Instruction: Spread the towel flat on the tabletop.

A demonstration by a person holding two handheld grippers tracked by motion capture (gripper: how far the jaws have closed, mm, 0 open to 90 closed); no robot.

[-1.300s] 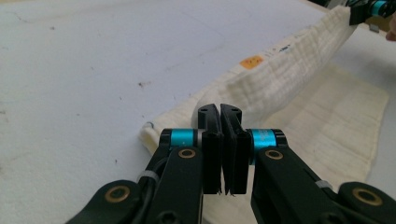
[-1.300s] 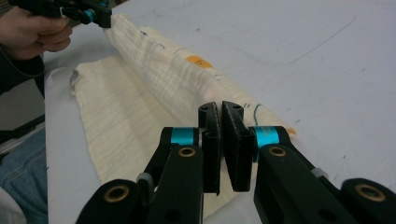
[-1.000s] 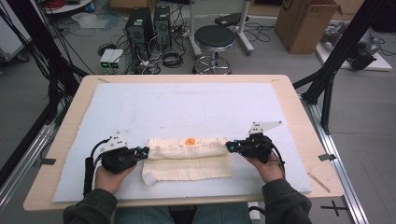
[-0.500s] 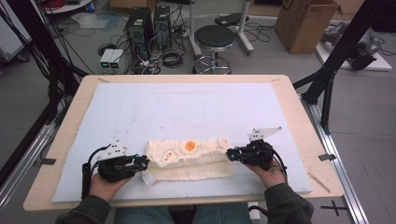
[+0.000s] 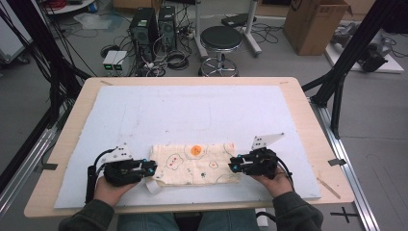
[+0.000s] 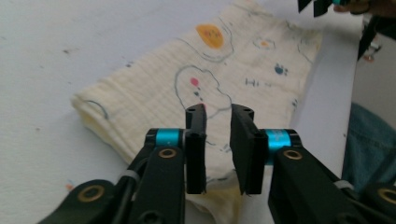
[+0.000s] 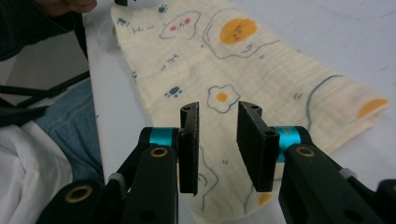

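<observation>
- A folded cream muslin cloth (image 5: 195,163), printed with fried eggs and small paw marks, lies flat on the pale blue mat (image 5: 192,110) near the person's edge of the wooden table (image 5: 308,101).
- The left gripper (image 5: 150,168) sits at the cloth's left end, and the left gripper view shows its jaws apart with nothing between them, the cloth (image 6: 201,88) lying just beyond and beneath the tips.
- The right gripper (image 5: 232,164) sits at the cloth's right end. In the right gripper view its jaws are likewise apart and empty, poised over the cloth (image 7: 233,70) near its edge.
- Judging by this, a fold looks complete and both grippers have let go. The work is between one fold and the next, or at its finish.
- A small white tab (image 5: 152,186), perhaps a care label, pokes out at the near left corner; the high view is too coarse to be sure.
- If another fold is wanted, each gripper would need to drop to a corner and pinch all the layers together, then lift evenly so the stack does not slide apart.
- The loose weave will likely sag and shift if only the top layer is caught.
</observation>
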